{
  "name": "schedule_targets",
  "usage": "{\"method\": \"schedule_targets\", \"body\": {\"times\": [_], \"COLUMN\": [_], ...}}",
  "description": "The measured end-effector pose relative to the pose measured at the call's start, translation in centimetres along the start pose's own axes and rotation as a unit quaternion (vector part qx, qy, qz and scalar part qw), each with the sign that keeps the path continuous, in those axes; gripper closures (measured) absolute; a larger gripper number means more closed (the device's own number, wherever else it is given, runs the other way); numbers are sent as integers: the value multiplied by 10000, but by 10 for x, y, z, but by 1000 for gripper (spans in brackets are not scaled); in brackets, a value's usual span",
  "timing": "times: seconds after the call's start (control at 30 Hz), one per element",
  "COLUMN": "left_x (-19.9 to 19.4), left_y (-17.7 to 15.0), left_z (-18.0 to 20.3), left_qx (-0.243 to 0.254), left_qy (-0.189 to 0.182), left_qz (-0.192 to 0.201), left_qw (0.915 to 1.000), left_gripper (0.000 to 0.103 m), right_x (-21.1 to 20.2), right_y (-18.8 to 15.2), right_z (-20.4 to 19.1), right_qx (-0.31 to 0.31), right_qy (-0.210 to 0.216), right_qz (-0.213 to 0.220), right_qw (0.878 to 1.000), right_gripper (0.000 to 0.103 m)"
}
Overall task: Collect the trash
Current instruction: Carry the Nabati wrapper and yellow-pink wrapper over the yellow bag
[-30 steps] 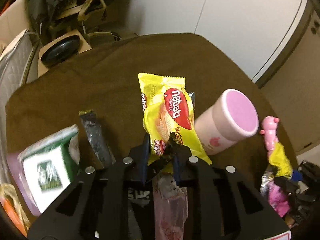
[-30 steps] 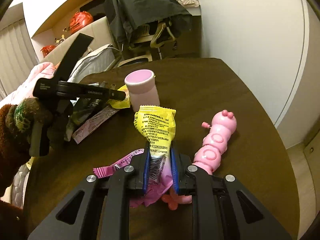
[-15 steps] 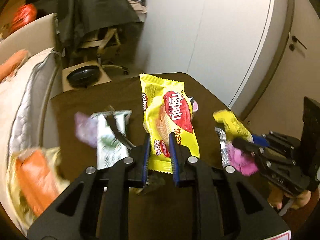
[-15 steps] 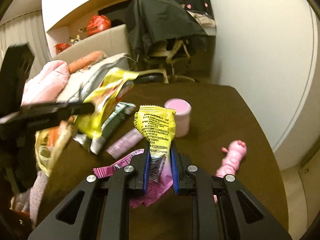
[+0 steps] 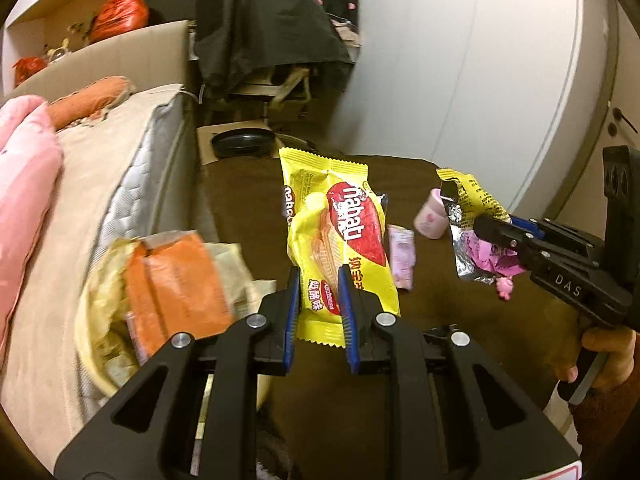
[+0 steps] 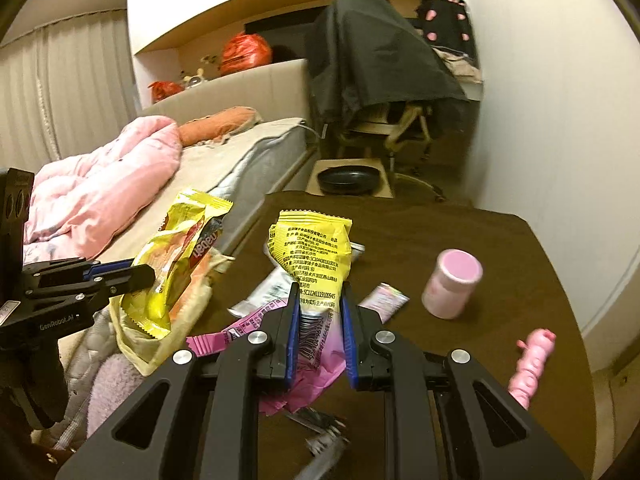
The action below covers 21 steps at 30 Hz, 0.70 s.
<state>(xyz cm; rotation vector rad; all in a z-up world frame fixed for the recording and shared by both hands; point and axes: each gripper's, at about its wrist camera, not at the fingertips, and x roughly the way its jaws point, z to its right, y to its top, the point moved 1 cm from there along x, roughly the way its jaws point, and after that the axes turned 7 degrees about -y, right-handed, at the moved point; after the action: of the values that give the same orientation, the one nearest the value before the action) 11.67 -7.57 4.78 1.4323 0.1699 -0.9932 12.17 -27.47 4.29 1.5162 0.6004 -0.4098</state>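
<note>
Left wrist view: left gripper (image 5: 318,312) is pinching the yellow wafer packet (image 5: 340,240), lifted ahead of its fingers. Right gripper (image 6: 319,328) is clamping a yellow wrapper (image 6: 314,256) with pink wrappers (image 6: 316,364).

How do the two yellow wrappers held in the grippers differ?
The wafer packet in the left gripper looks full and smooth, showing a red logo. The crumpled wrapper in the right gripper is torn open, showing printed text and a barcode, bunched with pink wrappers. Both are yellow, clamped and off the table.
</note>
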Motion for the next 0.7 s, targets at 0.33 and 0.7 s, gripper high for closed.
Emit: {"method": "schedule_targets", "body": {"times": [0.33,0.7], "left_x": [-20,-20], "left_y": [-16,-47], "left_z": [-59,-158], "left_qx": [-479,-1322], "left_qy": [139,507], "left_qz": [69,-300], "left_qw": [9987,9895], "left_gripper": [85,85], "right_x": [25,90], "right_y": [13,21], "right_z": [-60,-130], "right_qx": [-447,-672], "right_qy": [317,1105], "right_qz": [-156,-588], "right_qw": [9984,9899], "right_gripper": [85,85]}}
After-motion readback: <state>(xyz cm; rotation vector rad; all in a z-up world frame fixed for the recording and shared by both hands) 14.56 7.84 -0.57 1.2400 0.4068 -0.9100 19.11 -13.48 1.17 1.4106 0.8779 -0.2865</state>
